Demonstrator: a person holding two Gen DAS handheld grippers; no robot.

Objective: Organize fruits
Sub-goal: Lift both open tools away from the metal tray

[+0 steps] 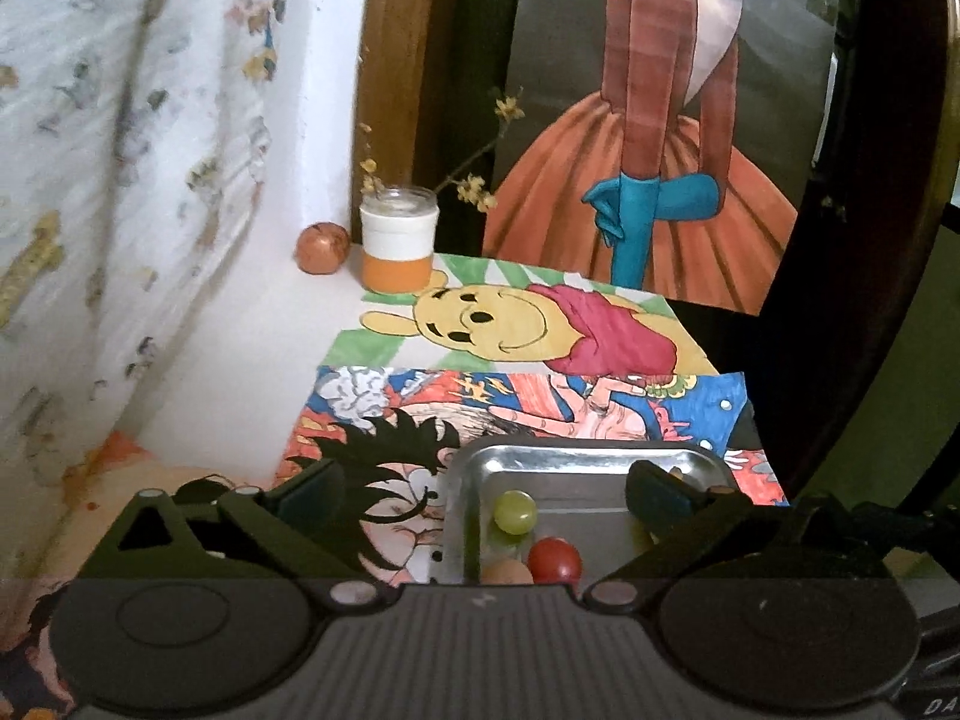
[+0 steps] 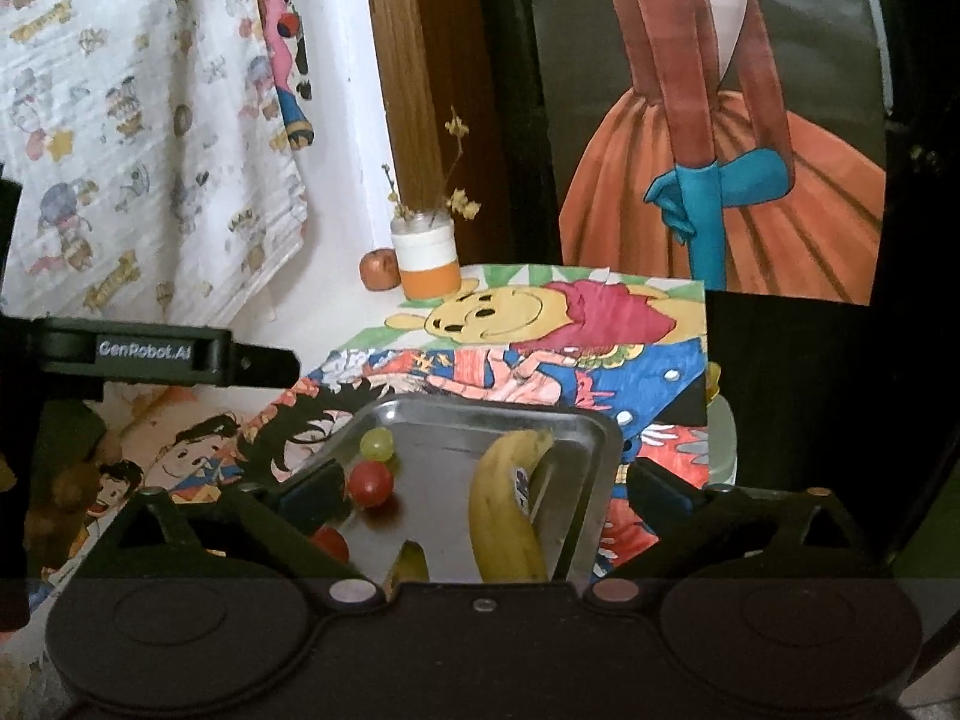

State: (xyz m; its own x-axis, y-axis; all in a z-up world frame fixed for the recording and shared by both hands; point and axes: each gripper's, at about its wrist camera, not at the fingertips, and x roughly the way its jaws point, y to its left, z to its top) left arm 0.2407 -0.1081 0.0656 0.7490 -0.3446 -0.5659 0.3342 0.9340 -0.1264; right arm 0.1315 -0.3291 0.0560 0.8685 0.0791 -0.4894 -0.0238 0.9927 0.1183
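Both claws hang w/ fingers apart, empty: right claw over the metal tray, left claw at its near-left corner. Tray holds banana, red tomatoes, green grape. Risk: nudging round ones so they roll, or tray slides on paper drawings. Farther back, an apple sits beside the jar w/ dried twigs on the surface; reaching for it could tip that jar.

Yellow banana, green grape, red tomato, silver tray.
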